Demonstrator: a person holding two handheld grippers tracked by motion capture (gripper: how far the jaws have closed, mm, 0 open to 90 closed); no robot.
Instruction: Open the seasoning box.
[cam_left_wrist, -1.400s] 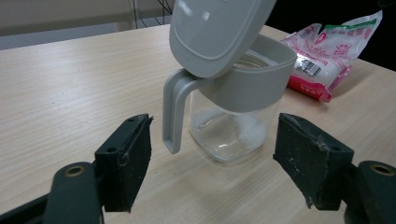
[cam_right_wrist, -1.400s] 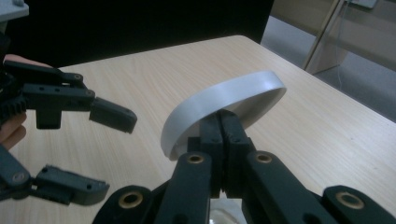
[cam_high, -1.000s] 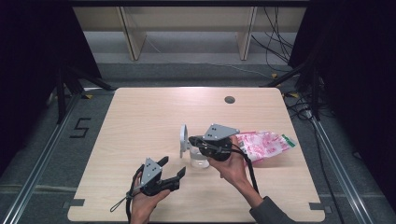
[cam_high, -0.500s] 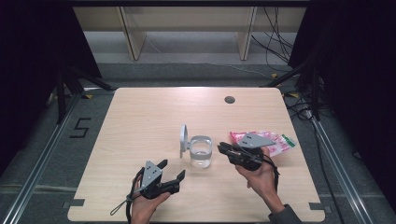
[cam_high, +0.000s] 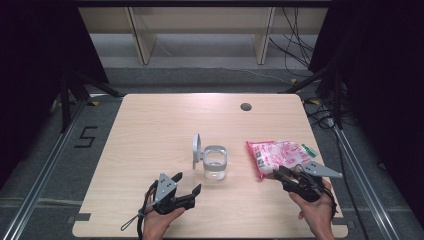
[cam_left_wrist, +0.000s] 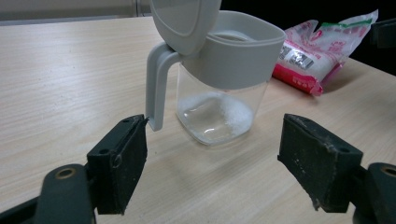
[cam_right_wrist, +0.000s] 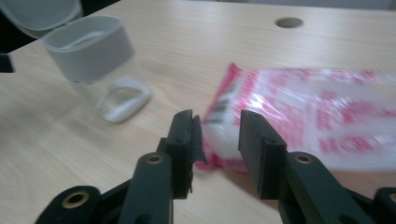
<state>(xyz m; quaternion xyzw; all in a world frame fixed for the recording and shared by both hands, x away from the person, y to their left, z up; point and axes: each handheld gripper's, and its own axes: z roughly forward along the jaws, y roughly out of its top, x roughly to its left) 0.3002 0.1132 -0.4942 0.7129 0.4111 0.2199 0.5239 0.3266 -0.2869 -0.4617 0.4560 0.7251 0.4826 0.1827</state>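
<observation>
- The right gripper (cam_high: 281, 173) is sitting at the near edge of a pink and white bag (cam_high: 280, 156), with the jaws pointing at the bag's near corner.
- Its jaws have just been opening and are standing partly apart; in the right gripper view (cam_right_wrist: 215, 127) the bag's sealed edge (cam_right_wrist: 219, 133) is showing in the gap between them, and the pads are not pressing on it, so the gripper is released.
- The bag is lying flat on the table (cam_high: 150, 130), ahead of the right gripper and stretching away to its right.
- A clear jar (cam_high: 215, 163) with a grey collar is standing upright to the left of the right gripper, well apart from it; its grey lid (cam_high: 197, 148) is tilted up and open on the hinge.
- In the left gripper view the jar (cam_left_wrist: 219, 100) is holding a thin layer of white grains at the bottom.
- The left gripper (cam_high: 189, 183) is resting near the jar, just short of it, with its jaws spread wide and empty.
- In that view the jar's grey handle (cam_left_wrist: 156, 84) is standing just ahead of the left-hand jaw, and the bag (cam_left_wrist: 322, 51) is lying beyond the jar to the right.
</observation>
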